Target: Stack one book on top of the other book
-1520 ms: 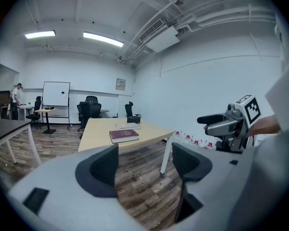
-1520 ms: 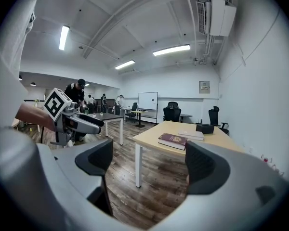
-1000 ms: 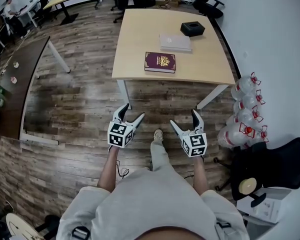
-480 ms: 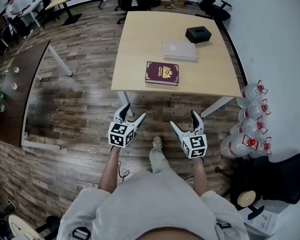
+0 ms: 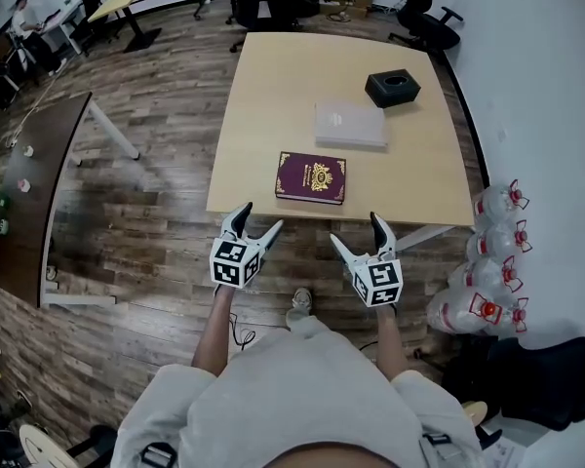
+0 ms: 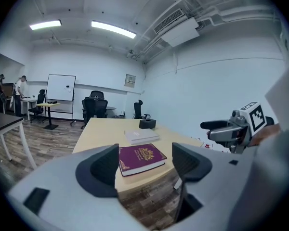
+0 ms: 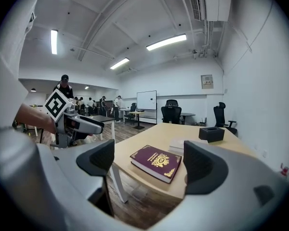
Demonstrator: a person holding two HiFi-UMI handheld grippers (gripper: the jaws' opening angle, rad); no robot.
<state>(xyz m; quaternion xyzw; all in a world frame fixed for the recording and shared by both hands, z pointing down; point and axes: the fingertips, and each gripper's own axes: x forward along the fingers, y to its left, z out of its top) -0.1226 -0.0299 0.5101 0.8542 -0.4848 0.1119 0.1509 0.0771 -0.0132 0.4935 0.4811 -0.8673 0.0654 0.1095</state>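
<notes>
A maroon book [image 5: 312, 177] with gold print lies near the front edge of the light wood table [image 5: 263, 96]; it shows too as the maroon book [image 6: 140, 158] and the maroon book [image 7: 156, 162]. Behind it lies a pale grey book [image 5: 350, 124], seen again as the grey book [image 6: 141, 136]. My left gripper [image 5: 257, 220] and right gripper [image 5: 356, 230] hover side by side just short of the table's front edge. Both stand open with nothing between their fingers.
A black box [image 5: 392, 88] sits at the table's far right. Water bottles [image 5: 492, 252] stand on the floor by the white wall at right. A dark desk [image 5: 34, 183] is at left. Office chairs [image 5: 429, 22] stand beyond the table. People stand far off at left.
Both grippers and the person have come forward toward the table. The table and books now sit closer and lower in the head view. The jaws stay open.
</notes>
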